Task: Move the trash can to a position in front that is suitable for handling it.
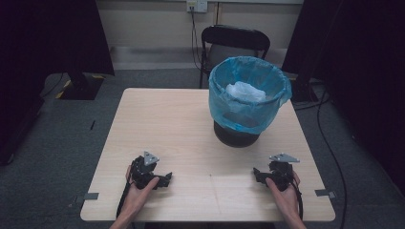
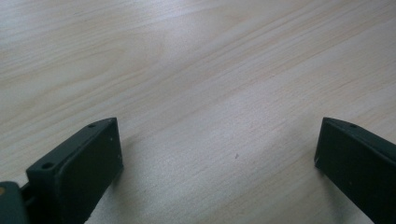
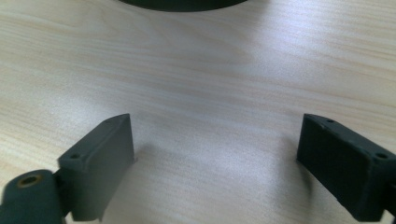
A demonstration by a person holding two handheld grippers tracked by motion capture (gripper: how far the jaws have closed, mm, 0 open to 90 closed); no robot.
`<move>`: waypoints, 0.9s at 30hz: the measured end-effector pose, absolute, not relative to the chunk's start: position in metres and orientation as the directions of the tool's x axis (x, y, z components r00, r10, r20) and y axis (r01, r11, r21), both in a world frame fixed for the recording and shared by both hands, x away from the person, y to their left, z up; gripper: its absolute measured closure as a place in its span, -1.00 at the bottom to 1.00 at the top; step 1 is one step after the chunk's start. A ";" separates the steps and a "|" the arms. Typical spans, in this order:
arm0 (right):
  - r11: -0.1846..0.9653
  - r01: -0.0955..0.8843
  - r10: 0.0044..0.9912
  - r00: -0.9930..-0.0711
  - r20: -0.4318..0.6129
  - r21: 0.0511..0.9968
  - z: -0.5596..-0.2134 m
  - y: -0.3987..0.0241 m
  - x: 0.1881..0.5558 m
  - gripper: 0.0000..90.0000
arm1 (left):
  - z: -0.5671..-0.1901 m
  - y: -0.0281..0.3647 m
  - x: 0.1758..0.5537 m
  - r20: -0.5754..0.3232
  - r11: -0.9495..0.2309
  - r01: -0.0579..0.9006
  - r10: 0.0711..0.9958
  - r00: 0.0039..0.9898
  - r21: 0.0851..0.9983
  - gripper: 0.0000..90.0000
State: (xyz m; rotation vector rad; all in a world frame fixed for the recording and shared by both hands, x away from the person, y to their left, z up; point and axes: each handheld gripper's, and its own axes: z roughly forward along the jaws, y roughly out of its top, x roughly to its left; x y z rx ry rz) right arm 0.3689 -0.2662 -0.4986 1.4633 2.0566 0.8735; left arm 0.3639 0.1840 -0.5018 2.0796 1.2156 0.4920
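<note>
Bin [image 1: 248, 102], black with a blue liner and crumpled white material inside, stands on the table [image 1: 162, 124] toward its far right edge. Nearer than the bin, bare wood runs across to the left and near edges. Left gripper [image 1: 165, 180] and right gripper [image 1: 257, 173] rest well short of the bin, near the front edge, well apart. Left gripper view: jaws spread wide over bare wood. Right gripper view: jaws likewise released, bin base [image 3: 182, 3] at top.

A lined bin [image 1: 248, 102] stands on the table [image 1: 167, 124], ahead of the right gripper [image 3: 215, 149] jaws, holding crumpled plastic [image 1: 245, 90].
</note>
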 end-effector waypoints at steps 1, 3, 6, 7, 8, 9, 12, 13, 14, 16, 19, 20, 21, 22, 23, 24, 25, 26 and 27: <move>0.231 0.647 0.944 -0.330 -0.006 0.727 -0.498 -0.267 0.368 -0.66 | -0.502 0.184 0.364 -0.011 -0.343 0.616 0.868 0.496 0.709 -1.00; 0.237 0.643 0.939 -0.343 -0.003 0.728 -0.498 -0.266 0.368 -0.66 | -0.502 0.185 0.364 -0.013 -0.337 0.613 0.869 0.494 0.714 -0.98; 0.234 0.638 0.929 -0.369 0.025 0.734 -0.496 -0.265 0.366 -0.66 | -0.499 0.187 0.362 -0.007 -0.336 0.603 0.870 0.493 0.724 -0.75; 0.239 0.627 0.925 -0.379 0.022 0.741 -0.494 -0.265 0.365 -0.66 | -0.498 0.187 0.361 -0.012 -0.331 0.601 0.869 0.494 0.728 -0.58; 0.239 0.621 0.924 -0.382 0.022 0.746 -0.492 -0.264 0.364 -0.66 | -0.497 0.187 0.361 -0.024 -0.321 0.603 0.870 0.492 0.731 -0.55; 0.241 0.611 0.917 -0.398 0.029 0.754 -0.490 -0.264 0.363 -0.66 | -0.496 0.188 0.361 -0.027 -0.324 0.605 0.867 0.497 0.727 -0.64; 0.233 0.587 0.893 -0.445 0.069 0.775 -0.483 -0.266 0.361 -0.66 | -0.490 0.187 0.361 -0.031 -0.320 0.588 0.861 0.507 0.743 -0.61; 0.229 0.579 0.886 -0.456 0.079 0.783 -0.480 -0.266 0.360 -0.66 | -0.487 0.186 0.361 -0.024 -0.325 0.579 0.858 0.512 0.748 -0.67; 0.231 0.568 0.880 -0.469 0.079 0.790 -0.477 -0.266 0.359 -0.66 | -0.487 0.186 0.361 -0.024 -0.325 0.579 0.858 0.512 0.748 -0.64; 0.221 0.553 0.874 -0.479 0.089 0.804 -0.472 -0.268 0.359 -0.66 | -0.478 0.183 0.361 -0.039 -0.310 0.554 0.848 0.529 0.773 -0.65; 0.201 0.537 0.868 -0.485 0.106 0.819 -0.466 -0.269 0.359 -0.66 | -0.472 0.180 0.365 -0.035 -0.314 0.538 0.841 0.540 0.783 -0.65; 0.201 0.531 0.869 -0.485 0.100 0.823 -0.464 -0.270 0.360 -0.66 | -0.470 0.178 0.368 -0.032 -0.319 0.538 0.839 0.544 0.780 -0.65; 0.197 0.531 0.870 -0.483 0.103 0.824 -0.463 -0.270 0.361 -0.65 | -0.469 0.176 0.371 -0.030 -0.326 0.536 0.834 0.551 0.779 -0.65; 0.192 0.528 0.868 -0.485 0.108 0.827 -0.462 -0.271 0.363 -0.65 | -0.467 0.174 0.373 -0.035 -0.318 0.528 0.832 0.553 0.787 -0.64; 0.192 0.528 0.868 -0.485 0.108 0.827 -0.462 -0.271 0.363 -0.65 | -0.467 0.174 0.373 -0.035 -0.318 0.528 0.832 0.553 0.787 -0.64; 0.173 0.528 0.866 -0.483 0.126 0.831 -0.460 -0.273 0.366 -0.63 | -0.465 0.169 0.379 -0.048 -0.302 0.529 0.835 0.548 0.793 -0.64; 0.173 0.528 0.866 -0.483 0.126 0.831 -0.460 -0.273 0.366 -0.63 | -0.465 0.169 0.379 -0.048 -0.302 0.529 0.835 0.548 0.793 -0.64; 0.165 0.526 0.866 -0.482 0.133 0.835 -0.459 -0.275 0.368 -0.63 | -0.464 0.166 0.383 -0.054 -0.303 0.529 0.830 0.555 0.793 -0.64; 0.157 0.523 0.864 -0.484 0.141 0.838 -0.456 -0.276 0.372 -0.63 | -0.462 0.159 0.390 -0.050 -0.301 0.518 0.828 0.558 0.801 -0.64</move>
